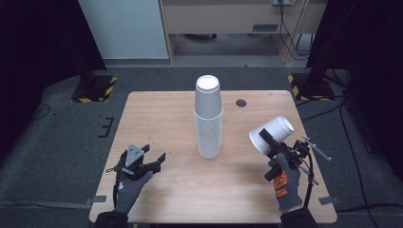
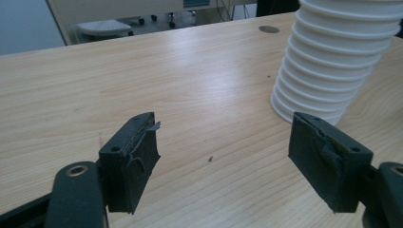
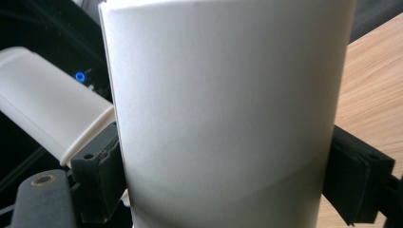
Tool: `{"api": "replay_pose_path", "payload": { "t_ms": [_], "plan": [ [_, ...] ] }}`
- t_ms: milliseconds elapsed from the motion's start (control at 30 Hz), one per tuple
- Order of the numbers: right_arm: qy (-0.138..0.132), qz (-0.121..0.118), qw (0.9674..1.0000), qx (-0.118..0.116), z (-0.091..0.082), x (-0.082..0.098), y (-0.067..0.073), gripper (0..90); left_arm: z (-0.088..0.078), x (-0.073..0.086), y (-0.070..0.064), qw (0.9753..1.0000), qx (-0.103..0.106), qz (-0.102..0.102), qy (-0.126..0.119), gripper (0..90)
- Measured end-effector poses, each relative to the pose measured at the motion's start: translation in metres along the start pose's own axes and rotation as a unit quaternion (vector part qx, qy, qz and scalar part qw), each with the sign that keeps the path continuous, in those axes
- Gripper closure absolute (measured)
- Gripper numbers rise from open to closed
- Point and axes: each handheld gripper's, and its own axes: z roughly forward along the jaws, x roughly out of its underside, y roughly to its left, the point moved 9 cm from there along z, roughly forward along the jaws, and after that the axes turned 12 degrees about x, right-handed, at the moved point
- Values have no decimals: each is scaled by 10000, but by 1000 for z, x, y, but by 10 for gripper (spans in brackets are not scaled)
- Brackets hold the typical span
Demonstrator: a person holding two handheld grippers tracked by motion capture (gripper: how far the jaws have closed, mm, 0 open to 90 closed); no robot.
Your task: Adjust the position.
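Observation:
A tall stack of white paper cups (image 1: 208, 118) stands upside down in the middle of the wooden table (image 1: 157, 114). My left gripper (image 1: 154, 153) hovers near the front left, pointing toward the stack. Its jaws are open with nothing between them (image 2: 223, 161), and the stack's ribbed lower rims (image 2: 332, 61) lie ahead to the right. My right gripper (image 1: 268, 138) is raised over the table's right side, shut on a single white cup (image 1: 273, 132) that tilts with its mouth toward the stack. In the right gripper view both pads (image 3: 97, 180) press the cup's wall (image 3: 228, 114).
A small dark round grommet (image 1: 241, 102) sits in the tabletop behind the stack, to its right. Black stands with yellow-and-black striped bases (image 1: 95, 88) (image 1: 309, 85) rest on the floor beyond the far corners. Bare wood lies between the two grippers.

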Motion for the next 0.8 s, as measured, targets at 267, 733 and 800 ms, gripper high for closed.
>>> {"api": "replay_pose_path", "payload": {
  "t_ms": [267,733,800],
  "plan": [
    [-6,338,9994,-125,0,-1,2,153,7,-6,-18,9997,203,123,-70,242],
    [45,623,9975,-326,-4,-3,11,153,13,-26,-48,9973,514,352,-392,258],
    [35,619,9975,-344,-4,-2,12,153,14,-30,-52,9967,558,399,-441,261]
  ]
}}
